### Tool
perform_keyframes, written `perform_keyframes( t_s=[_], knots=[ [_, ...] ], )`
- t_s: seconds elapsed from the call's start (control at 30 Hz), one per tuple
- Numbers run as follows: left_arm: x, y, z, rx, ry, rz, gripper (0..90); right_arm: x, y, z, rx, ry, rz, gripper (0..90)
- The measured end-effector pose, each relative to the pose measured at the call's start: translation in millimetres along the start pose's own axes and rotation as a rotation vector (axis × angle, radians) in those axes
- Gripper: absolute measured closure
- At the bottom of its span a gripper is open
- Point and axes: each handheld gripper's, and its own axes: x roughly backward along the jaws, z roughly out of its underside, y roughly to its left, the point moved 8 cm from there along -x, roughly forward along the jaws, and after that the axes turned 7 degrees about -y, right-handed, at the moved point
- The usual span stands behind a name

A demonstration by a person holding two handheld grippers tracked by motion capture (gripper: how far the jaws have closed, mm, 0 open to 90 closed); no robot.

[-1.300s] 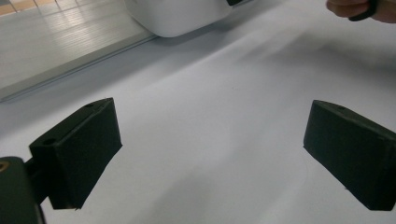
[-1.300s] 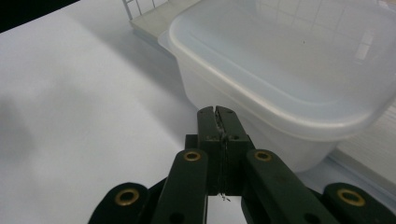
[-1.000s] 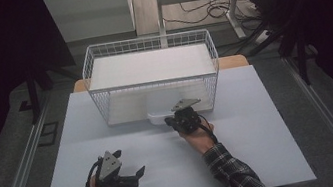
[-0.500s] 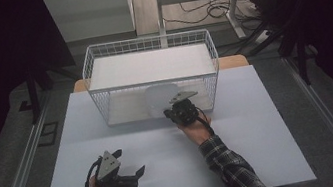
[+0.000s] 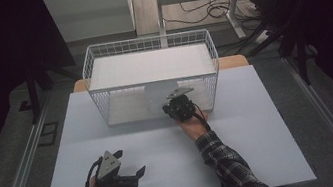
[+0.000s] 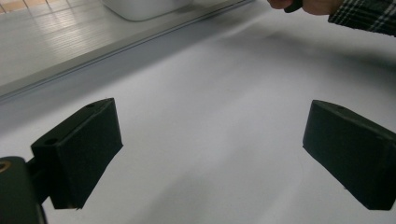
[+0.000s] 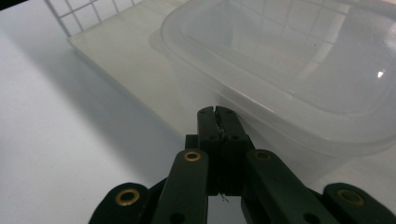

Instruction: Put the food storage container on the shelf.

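Up close in the right gripper view, a clear plastic container [image 7: 289, 70], empty as far as can be told, with wire grid showing through its walls. Sits at the front right part of the white wire basket [image 5: 146, 42], seen from the high view as a pale shape [image 5: 155, 94] tipped up against the mesh; cannot tell whether wholly inside the basket or half across its front edge. Held by the right gripper [image 7: 217, 122], fingers clenched tight together at the container's near lip, apparently pinching that thin flange, though the plastic between them is hard to make out. Reaches in from the counter [image 5: 254, 150] on a plaid-sleeved arm, right gripper [image 5: 177, 107] just at the basket's front. Farther out, near the counter's front left and well apart from the basket, the left gripper [image 5: 131, 172] resting idle, its fingers [image 6: 79, 154] released and spread wide over bare counter, grasping nothing; the plaid sleeve [image 6: 364, 16] visible far off at the top of the left gripper view. Risks from here, as a judgement: slipping of the smooth, thin lip out of so narrow a pinch, especially with the container hanging tilted from one edge; catching of the rim or a corner on the basket's wires during a pull or push, twisting it loose; flexing of the soft wall under the squeeze and popping free; dragging the light basket along with no second gripper steadying it.
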Motion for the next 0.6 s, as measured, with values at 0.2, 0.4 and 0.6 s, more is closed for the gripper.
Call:
perform_keyframes(
  t_s=[0.2,0.4,0.6],
  knots=[
    [0.1,0.0,0.4,0.006,0.006,0.003,4.1,-3.2,-3.8,0.9,-0.011,0.004,0.014,88.9],
    [0.3,-0.1,0.6,0.014,0.015,0.002,4.0,2.8,3.2,-1.0,-0.015,0.002,-0.019,73.6],
    [0.5,-0.9,0.9,0.025,0.031,0.006,4.0,13.2,10.6,-2.6,-0.01,-0.002,-0.041,56.0]
  ],
)
